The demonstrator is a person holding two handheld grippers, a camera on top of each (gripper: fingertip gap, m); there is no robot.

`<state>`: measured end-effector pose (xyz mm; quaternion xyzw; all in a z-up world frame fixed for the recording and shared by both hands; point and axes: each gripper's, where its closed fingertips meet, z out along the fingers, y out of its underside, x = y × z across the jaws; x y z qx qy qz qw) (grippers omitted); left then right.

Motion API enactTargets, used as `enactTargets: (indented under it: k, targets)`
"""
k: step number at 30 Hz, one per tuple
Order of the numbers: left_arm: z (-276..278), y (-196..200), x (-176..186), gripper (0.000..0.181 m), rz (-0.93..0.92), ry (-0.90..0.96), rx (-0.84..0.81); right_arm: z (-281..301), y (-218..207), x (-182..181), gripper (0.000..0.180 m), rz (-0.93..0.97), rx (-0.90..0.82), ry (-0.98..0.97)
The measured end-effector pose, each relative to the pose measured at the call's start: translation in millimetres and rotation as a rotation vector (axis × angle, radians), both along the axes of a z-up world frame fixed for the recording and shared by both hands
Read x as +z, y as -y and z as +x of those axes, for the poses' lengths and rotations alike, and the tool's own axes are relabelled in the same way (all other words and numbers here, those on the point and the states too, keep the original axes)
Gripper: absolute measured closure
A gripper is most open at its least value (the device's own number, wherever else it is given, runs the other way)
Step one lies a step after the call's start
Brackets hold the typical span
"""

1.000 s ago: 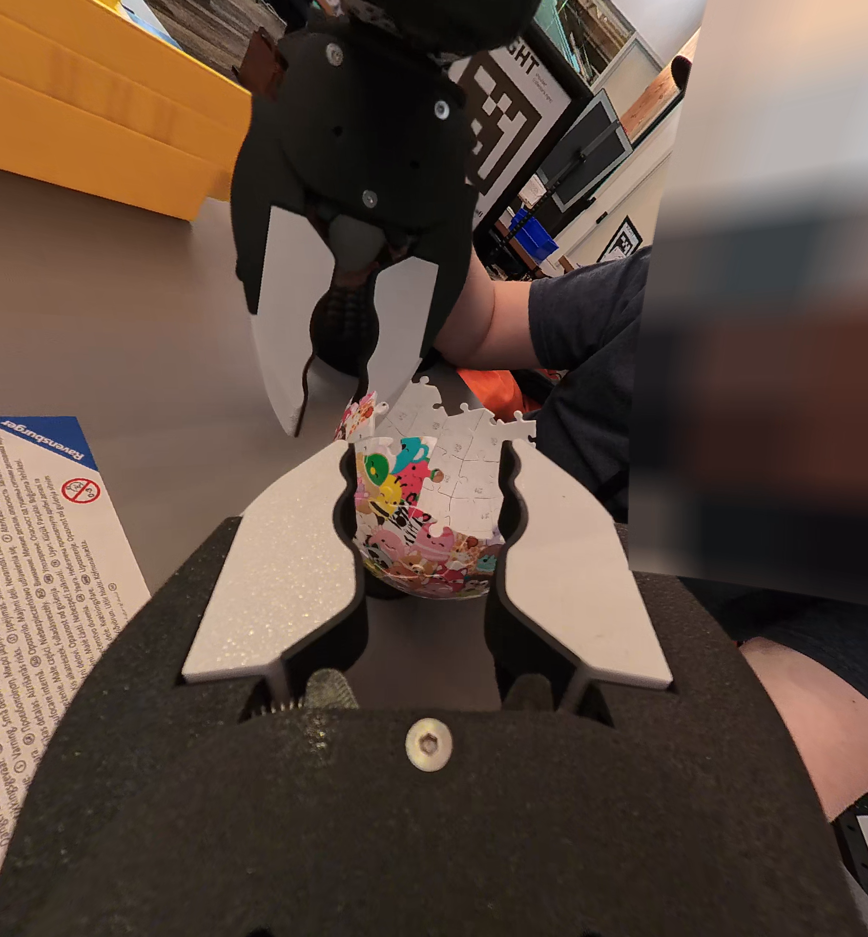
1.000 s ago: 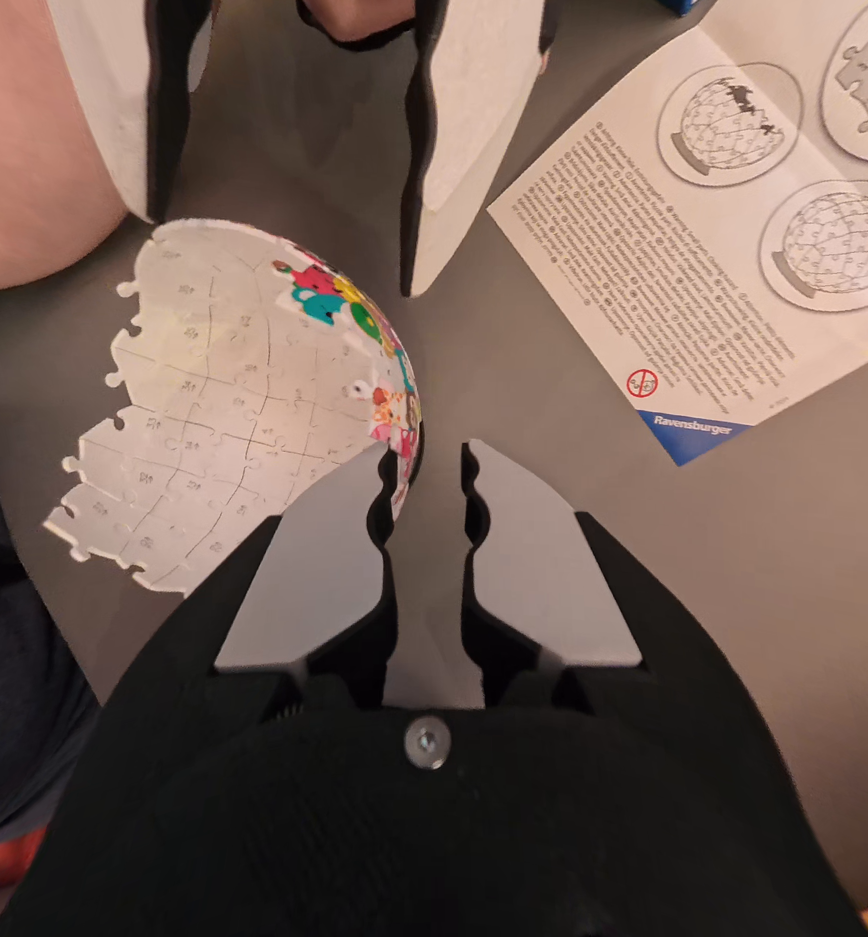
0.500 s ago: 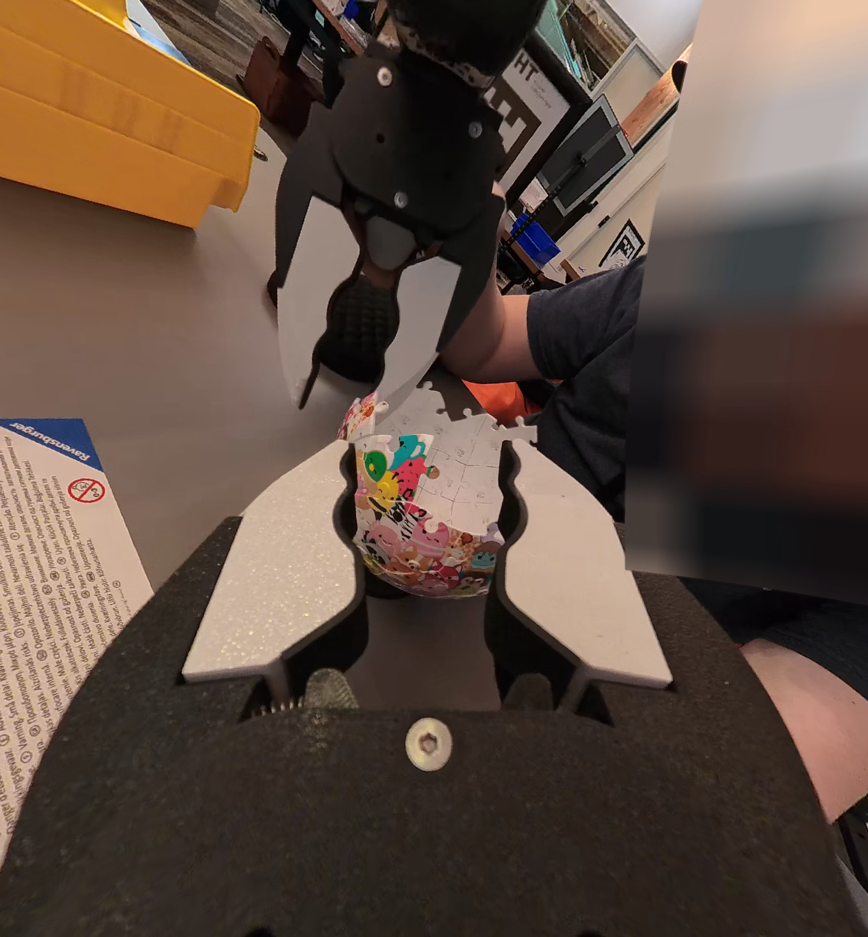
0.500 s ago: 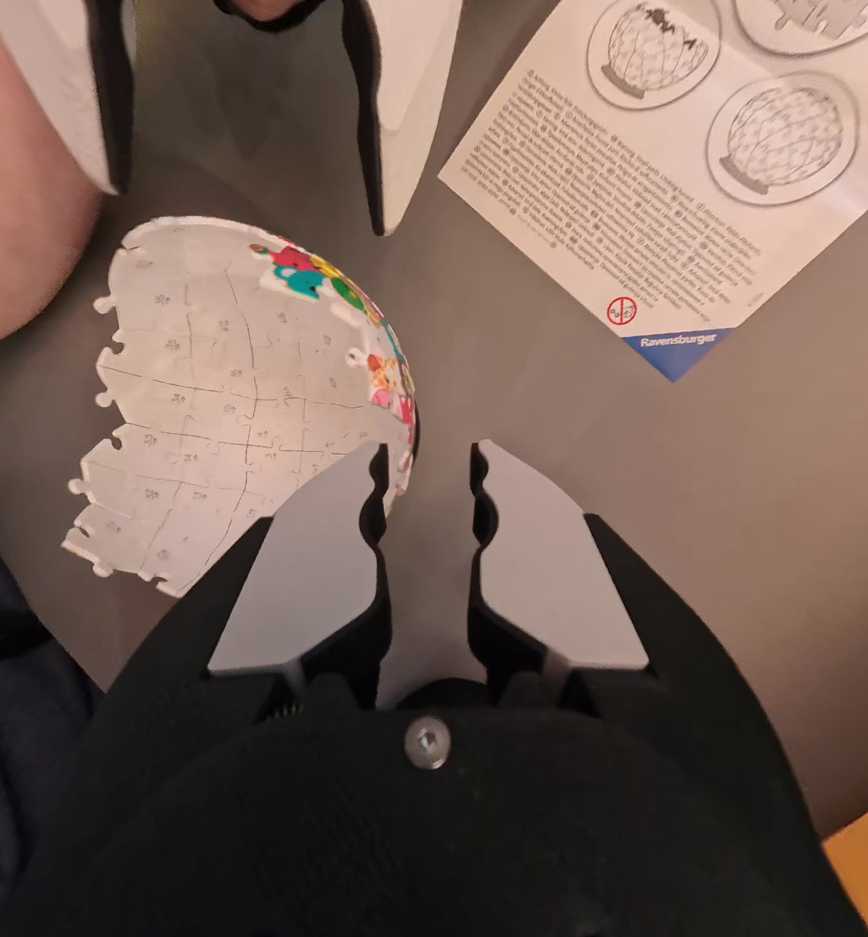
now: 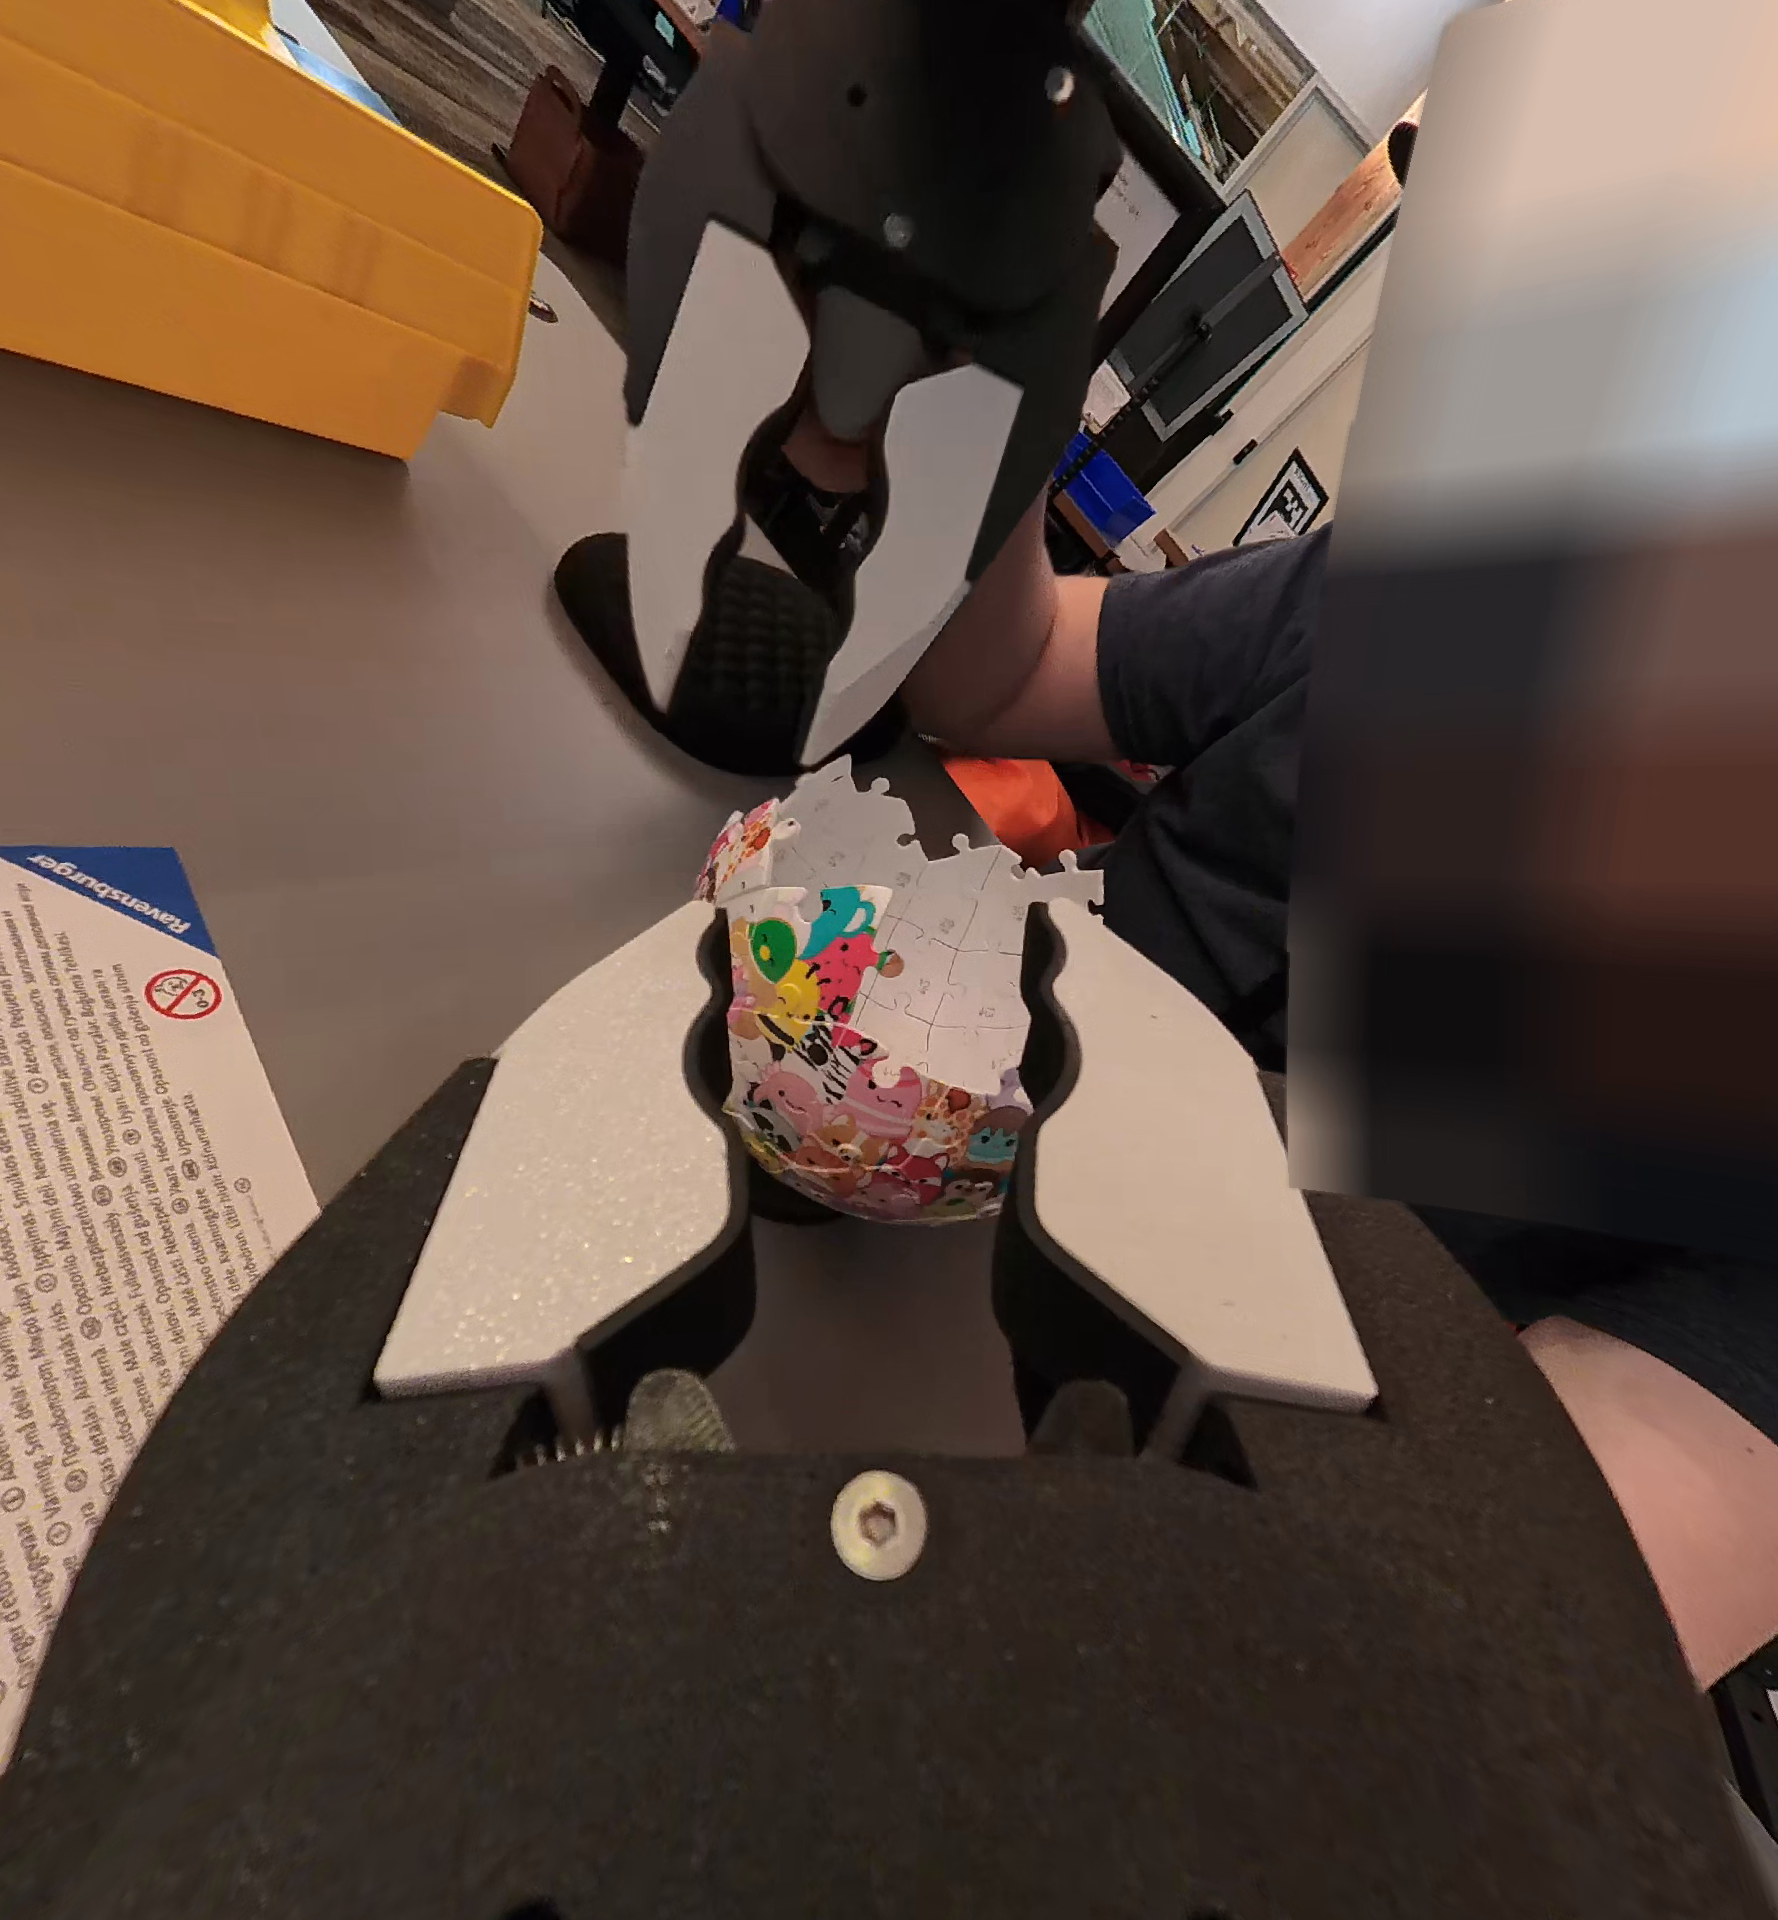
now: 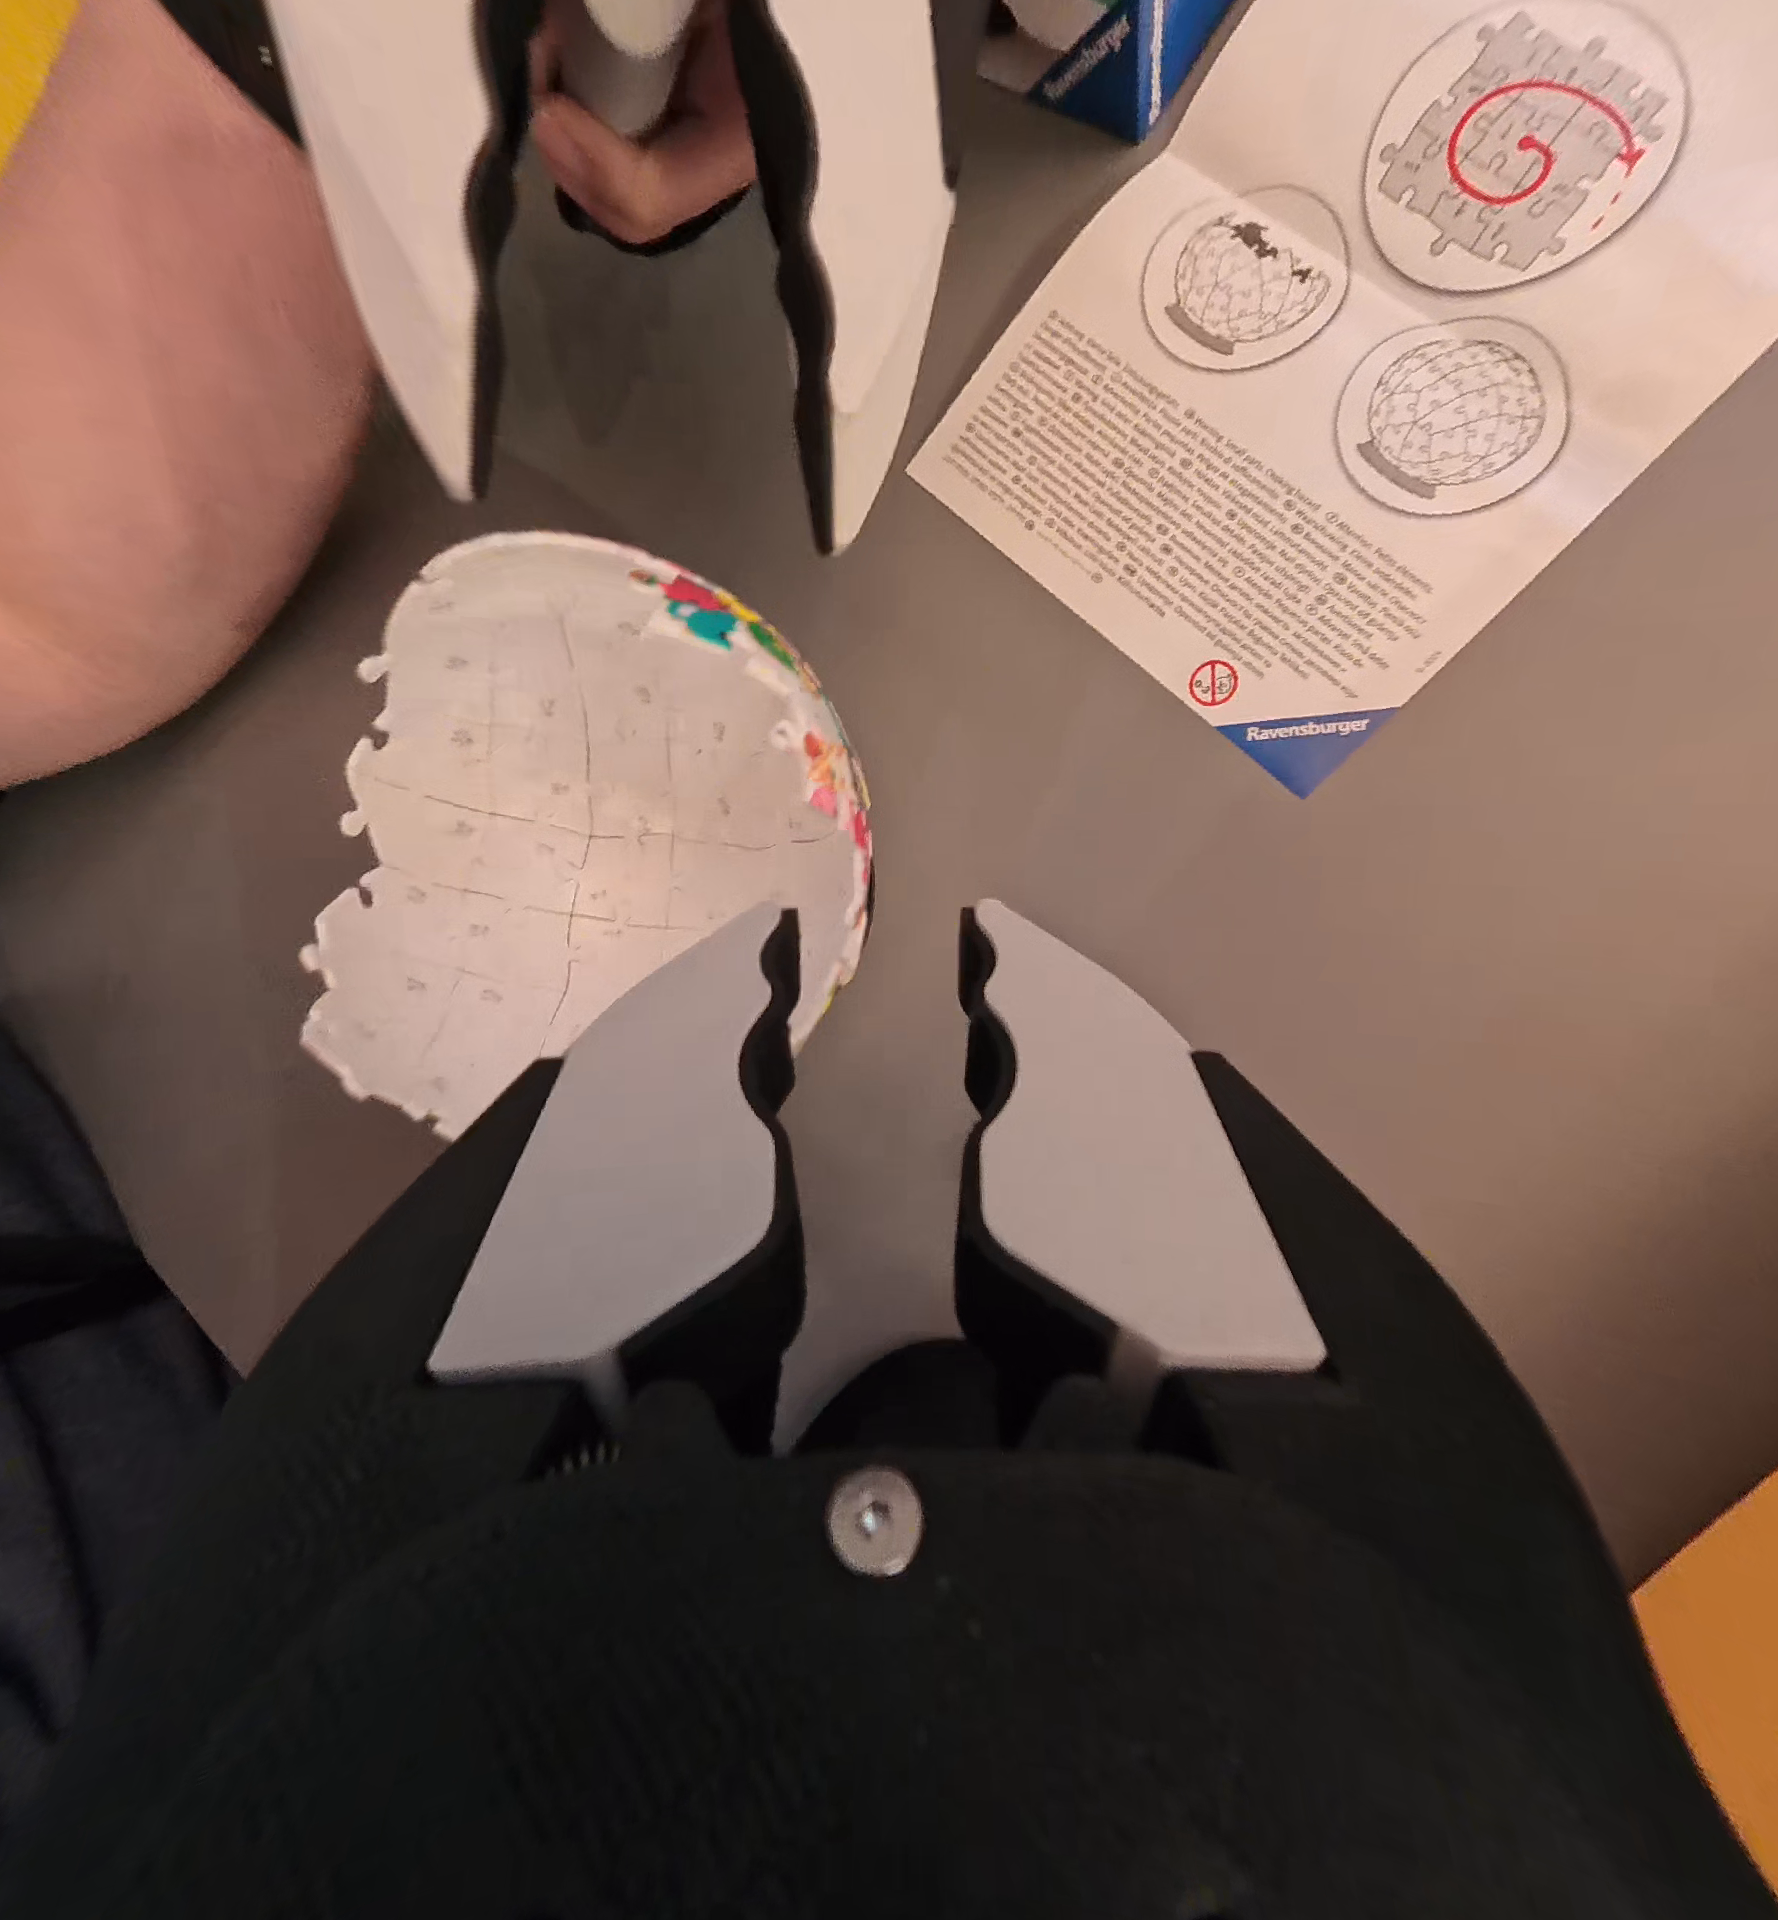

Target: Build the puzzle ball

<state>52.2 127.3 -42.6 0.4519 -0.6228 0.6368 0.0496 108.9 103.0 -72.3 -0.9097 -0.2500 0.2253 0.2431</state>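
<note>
Between my left tongs (image 5: 877,1023), spread wide and touching nothing, sat the half-built puzzle ball (image 5: 869,1049), corralled; right tongs (image 6: 872,930) hovered empty above it, parted.

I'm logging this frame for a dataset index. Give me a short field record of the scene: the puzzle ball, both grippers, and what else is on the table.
puzzle ball: partly built shell, white inside, colourful outside, resting on the grey table
left gripper: open, fingers either side of the shell, contact unclear
right gripper: open, empty, above the table beside the shell's rim
instruction sheet: flat on the table, apart from the shell
blue box: at the sheet's far edge
yellow bin: on the table
</note>
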Motion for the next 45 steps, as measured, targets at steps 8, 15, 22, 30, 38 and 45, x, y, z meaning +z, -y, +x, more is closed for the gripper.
enactTargets:
  k: [8, 15, 22, 30, 38, 45]
  targets:
    - [3, -2, -2, 0.128, 0.009, -0.009, 0.019, 11, 18, 16, 0.147, 0.022, -0.086, -0.005]
    - [1, -2, 7, 0.128, 0.022, 0.018, 0.03, -4, 15, 0, 0.145, -0.27, -0.045, 0.055]
    - [-5, -7, 17, 0.128, 0.021, 0.054, 0.046, -6, 21, -31, 0.144, -0.479, -0.077, 0.095]
    - [-8, -9, 21, 0.128, 0.012, 0.071, 0.053, -4, 16, -38, 0.149, -0.527, -0.08, 0.099]
    - [-11, -14, 23, 0.129, 0.01, 0.079, 0.069, -10, 17, -44, 0.153, -0.55, -0.065, 0.075]
    - [-11, -14, 24, 0.128, 0.008, 0.079, 0.07, -13, 21, -48, 0.153, -0.592, -0.049, 0.08]
